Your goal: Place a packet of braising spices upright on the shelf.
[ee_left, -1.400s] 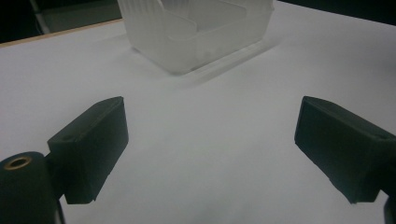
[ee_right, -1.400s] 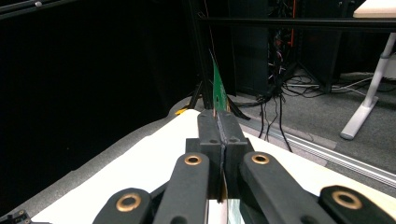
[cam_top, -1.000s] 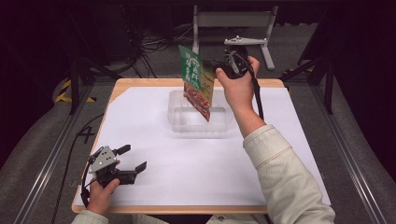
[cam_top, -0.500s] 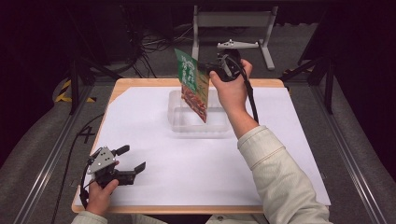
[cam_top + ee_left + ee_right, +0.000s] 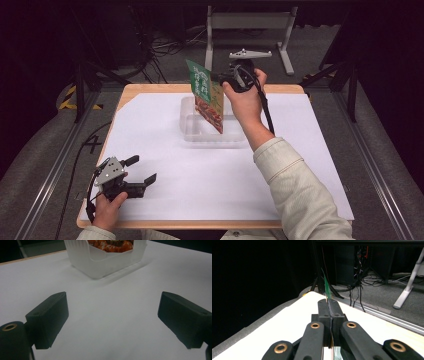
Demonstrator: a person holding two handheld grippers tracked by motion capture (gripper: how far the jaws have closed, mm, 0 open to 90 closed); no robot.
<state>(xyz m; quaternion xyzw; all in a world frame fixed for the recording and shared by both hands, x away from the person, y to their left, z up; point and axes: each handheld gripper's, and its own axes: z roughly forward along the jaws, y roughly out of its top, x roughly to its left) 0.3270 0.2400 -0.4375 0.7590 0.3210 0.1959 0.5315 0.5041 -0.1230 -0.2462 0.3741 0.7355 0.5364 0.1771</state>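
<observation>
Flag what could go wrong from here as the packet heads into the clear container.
1. The right gripper pinches the food packet only at its top edge, so the tilted packet may swing or slip.
2. Its lower corner hangs at the clear container, which is light and could be nudged or tipped.
3. The left gripper rests open, apart from the container, so nothing steadies it.

The food packet hides the clear tray's far wall and shows edge-on in the right gripper view; the left gripper view crops both; the packet's print is too small to read
</observation>
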